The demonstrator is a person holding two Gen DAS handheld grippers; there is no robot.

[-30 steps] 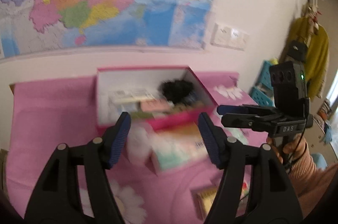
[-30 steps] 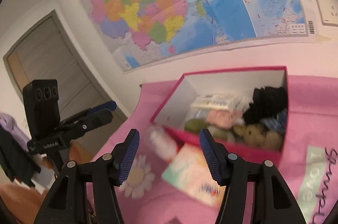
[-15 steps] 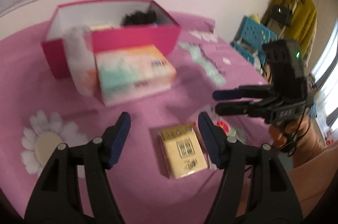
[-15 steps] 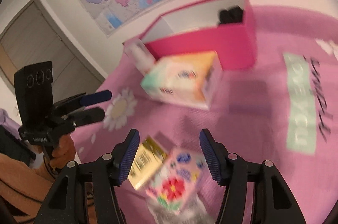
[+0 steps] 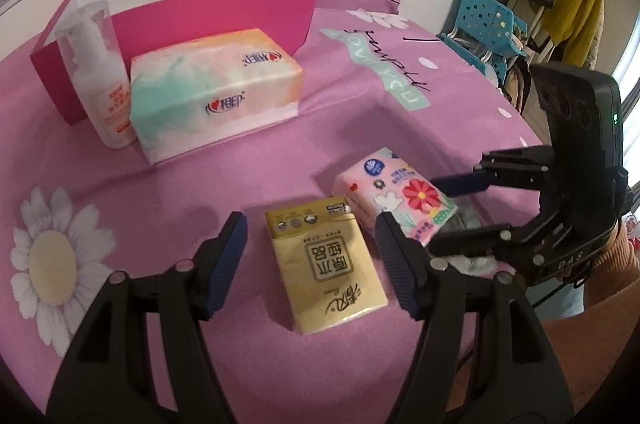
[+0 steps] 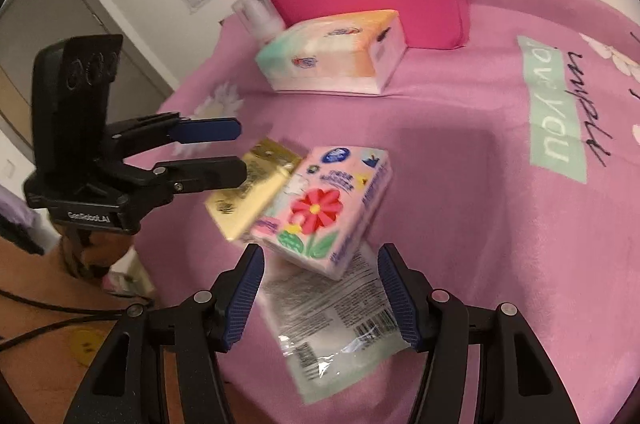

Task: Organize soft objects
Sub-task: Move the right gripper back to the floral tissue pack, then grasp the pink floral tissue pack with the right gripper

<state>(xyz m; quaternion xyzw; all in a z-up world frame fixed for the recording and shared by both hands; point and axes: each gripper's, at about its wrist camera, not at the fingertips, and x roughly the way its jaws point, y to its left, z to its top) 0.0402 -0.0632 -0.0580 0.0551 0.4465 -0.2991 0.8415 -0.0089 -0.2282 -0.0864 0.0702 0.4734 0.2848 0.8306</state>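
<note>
Step in hand, as judged: approach for pickup. Left gripper [image 5: 310, 256] is held over the yellow pack [image 5: 326, 262], lower centre, jaws wide, nothing gripped. Right gripper [image 6: 320, 288] is held over the floral pack [image 6: 320, 208], jaws wide, empty; a clear crinkly pack [image 6: 336, 328] lies beneath. Packs are soft, film-wrapped, rectangular. Next move likely calls for lowering, closing gently, then carrying to the pink box [image 5: 216, 12], upper left.

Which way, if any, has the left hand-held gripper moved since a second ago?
Yes. The left hand-held gripper has tilted down from the pink box near the wall, towards the yellow tissue pack.
</note>
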